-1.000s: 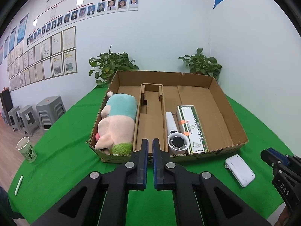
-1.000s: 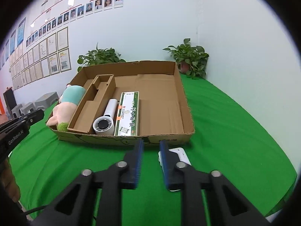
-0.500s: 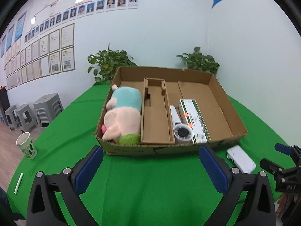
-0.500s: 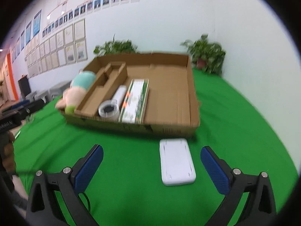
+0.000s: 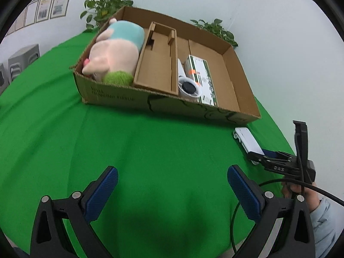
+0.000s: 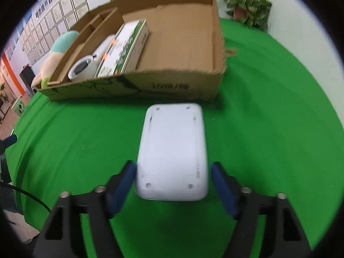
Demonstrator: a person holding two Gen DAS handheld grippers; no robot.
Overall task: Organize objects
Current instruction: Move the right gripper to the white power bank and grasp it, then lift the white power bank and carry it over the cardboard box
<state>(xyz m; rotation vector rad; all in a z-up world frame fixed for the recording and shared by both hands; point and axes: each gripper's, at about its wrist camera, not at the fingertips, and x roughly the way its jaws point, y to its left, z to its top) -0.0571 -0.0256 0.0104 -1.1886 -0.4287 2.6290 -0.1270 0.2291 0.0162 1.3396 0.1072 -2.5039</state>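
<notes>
Right wrist: white case [image 6: 173,150] now between fingers [image 6: 122,182]

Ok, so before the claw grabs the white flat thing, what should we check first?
1. White flat device sits between the right claw's fingers: ok.
2. Pads pressing on it: not ok, small gaps on both sides, jaws closing.
3. Device lies flat on the green cloth: ok.
4. Free spot in the cardboard box, right of the green-and-white carton: ok.
5. Left claw out of the way, open and empty: ok.
6. Device's weight: cannot tell.
</notes>
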